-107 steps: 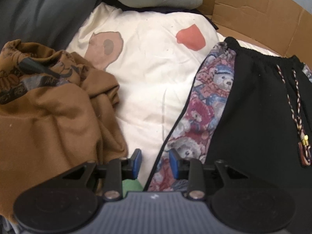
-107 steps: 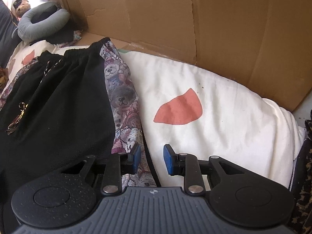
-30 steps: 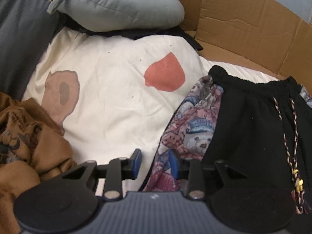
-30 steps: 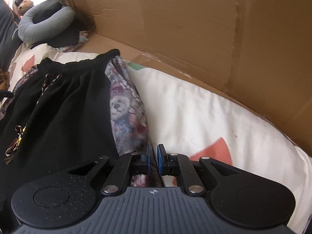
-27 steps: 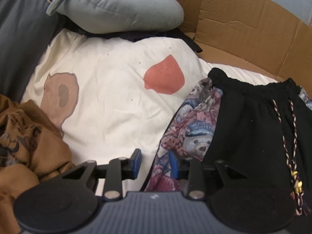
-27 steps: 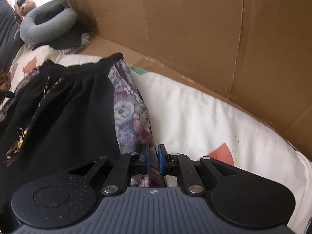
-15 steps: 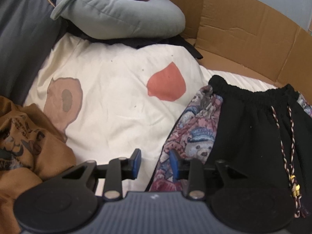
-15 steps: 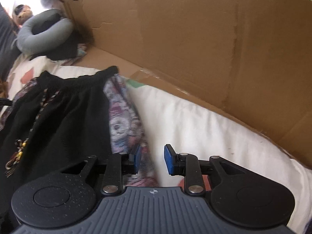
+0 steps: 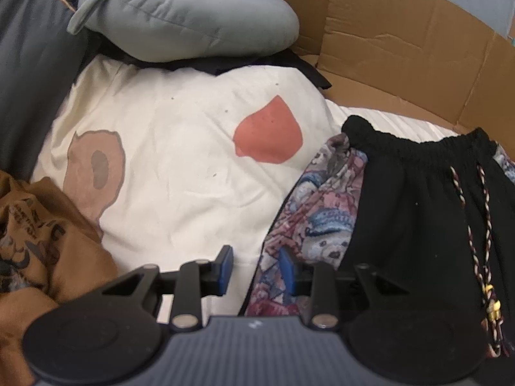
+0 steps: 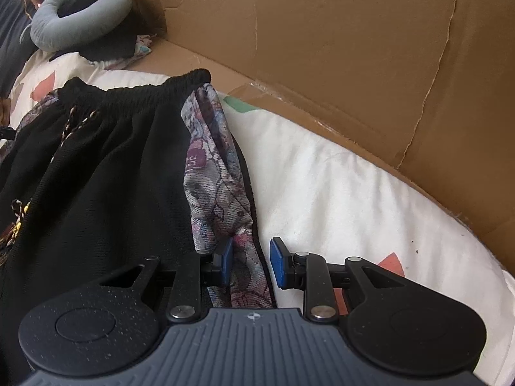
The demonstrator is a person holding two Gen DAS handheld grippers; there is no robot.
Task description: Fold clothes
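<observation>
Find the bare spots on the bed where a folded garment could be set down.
Free: the quilt between the brown garment and the shorts; also the quilt between shorts and cardboard. Crowded: the pillow end.

The right gripper (image 10: 249, 265) pointed down at the black shorts (image 10: 96, 186), its blue pads (image 10: 279, 265) parted with a gap on each side of the cloth. The teddy-bear patterned side panel (image 10: 215, 173) ran up from between the fingers, its edge passing through the gap. The black body of the shorts spread to the claw's left, with the gathered waistband (image 10: 141, 93) far ahead. A cream quilt (image 10: 338, 186) lay to its right. Cardboard walls (image 10: 322, 32) rose beyond, and a grey neck pillow (image 10: 74, 29) sat far ahead-left.
</observation>
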